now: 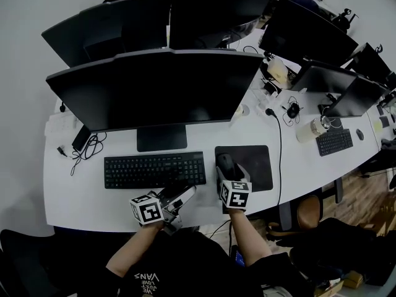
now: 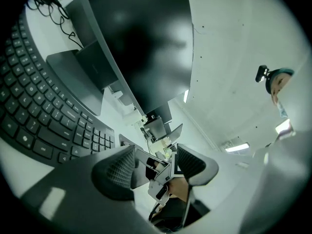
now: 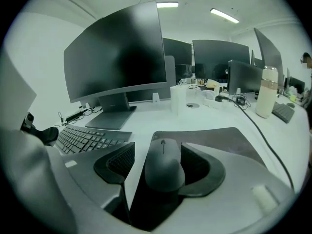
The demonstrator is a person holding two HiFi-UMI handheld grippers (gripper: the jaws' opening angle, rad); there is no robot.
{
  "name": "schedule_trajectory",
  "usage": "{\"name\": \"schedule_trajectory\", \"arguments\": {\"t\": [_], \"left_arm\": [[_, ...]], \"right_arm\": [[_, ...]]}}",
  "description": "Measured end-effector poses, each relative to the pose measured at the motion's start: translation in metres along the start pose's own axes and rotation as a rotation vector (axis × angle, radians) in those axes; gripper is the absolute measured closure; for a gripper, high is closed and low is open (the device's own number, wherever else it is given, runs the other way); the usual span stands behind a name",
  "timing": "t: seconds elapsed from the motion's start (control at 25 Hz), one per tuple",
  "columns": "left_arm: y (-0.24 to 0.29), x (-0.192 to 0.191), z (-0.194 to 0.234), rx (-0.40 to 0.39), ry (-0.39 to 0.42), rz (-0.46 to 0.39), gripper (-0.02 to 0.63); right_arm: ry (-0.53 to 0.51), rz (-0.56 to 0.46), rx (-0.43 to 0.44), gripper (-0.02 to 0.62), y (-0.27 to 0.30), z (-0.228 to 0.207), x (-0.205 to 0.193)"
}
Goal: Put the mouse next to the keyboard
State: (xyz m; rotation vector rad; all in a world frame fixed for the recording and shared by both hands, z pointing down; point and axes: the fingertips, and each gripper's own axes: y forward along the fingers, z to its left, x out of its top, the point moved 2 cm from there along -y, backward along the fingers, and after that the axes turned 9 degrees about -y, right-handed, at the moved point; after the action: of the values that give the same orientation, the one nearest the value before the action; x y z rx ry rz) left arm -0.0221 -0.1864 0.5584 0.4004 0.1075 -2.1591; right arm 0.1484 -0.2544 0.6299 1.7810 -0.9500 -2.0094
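I take it from the biggest thing down: the white desk (image 1: 74, 197) carries the wide dark monitor (image 1: 154, 88) on the far side; in front of its stand lies the black keyboard (image 1: 154, 169); to the right of that, with a strip of bare desk between, lies the dark mouse pad (image 1: 253, 163); the mouse (image 1: 224, 162) sits on the pad's left edge, near the keyboard's right end but not touching it. My right gripper (image 3: 158, 165) straddles the mouse with its jaws spread; the right pad looks to be against the shell, while a sliver of desk shows between the left pad and the mouse, so I judge nothing is pinched. My left gripper (image 2: 156, 165) hangs over the near edge of the desk, just near of the keyboard, jaws apart with nothing between them. What worries me: with only one pad bearing, closing could shove or spin the mouse sideways before the other pad arrives; the shell is rounded and smooth, so a pinch too high up could squeeze it out forward; sliding it instead of lifting could drag the pad's edge along with it; and my idle left gripper sits close enough to the keyboard to knock it if I drift.
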Motion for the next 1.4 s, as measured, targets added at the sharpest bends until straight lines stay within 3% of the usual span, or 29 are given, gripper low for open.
{"name": "schedule_trajectory", "arguments": {"t": [0.24,0.52,0.72,0.96,1.4], "left_arm": [[-0.005,0.002,-0.006,-0.005,0.037,-0.017,0.342],[-0.009,-0.002,-0.022,-0.032,0.107,-0.024,0.342],[-0.010,-0.008,-0.033,-0.024,0.224,-0.025,0.342],[-0.014,-0.012,-0.054,-0.009,0.372,-0.035,0.342],[-0.029,-0.015,-0.075,0.093,0.590,-0.091,0.342]], "right_arm": [[-0.028,-0.057,0.020,0.331,-0.019,0.007,0.009],[-0.049,-0.128,0.036,0.485,-0.042,0.013,0.020],[-0.058,-0.175,0.053,0.591,-0.060,0.017,0.029],[-0.061,-0.230,0.097,0.591,-0.080,0.025,0.038],[-0.075,-0.343,0.202,0.591,-0.127,0.051,0.054]]}}
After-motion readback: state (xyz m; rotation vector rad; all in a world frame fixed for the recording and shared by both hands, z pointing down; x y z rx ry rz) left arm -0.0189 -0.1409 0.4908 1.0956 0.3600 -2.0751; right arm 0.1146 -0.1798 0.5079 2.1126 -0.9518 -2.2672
